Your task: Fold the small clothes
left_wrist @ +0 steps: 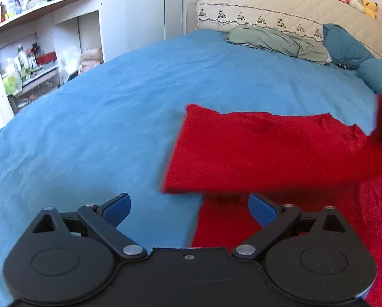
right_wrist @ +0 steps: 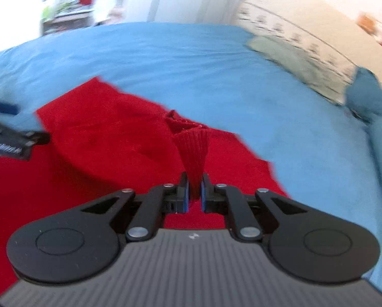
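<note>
The red garment (left_wrist: 255, 151) lay spread on the blue bedspread (left_wrist: 101, 117), ahead and to the right of the left gripper (left_wrist: 188, 208), whose blue-padded fingers stood wide apart and held nothing, one over bare bedspread and the other over red cloth. The right gripper (right_wrist: 194, 192) had its fingers pressed together on a ribbed strip of the garment, a cuff or hem by the look of it (right_wrist: 192, 151), which rose taut straight ahead of the fingertips. It seemed a fold was under way, one part already doubled over the rest. The next move, as I judged it, called for carrying that pinched edge across the body of the garment and laying it flat, with the free gripper steadying the cloth. White lettering showed on the left gripper's side in the right wrist view, too blurred to read; a small emblem marked the right gripper's grey housing
</note>
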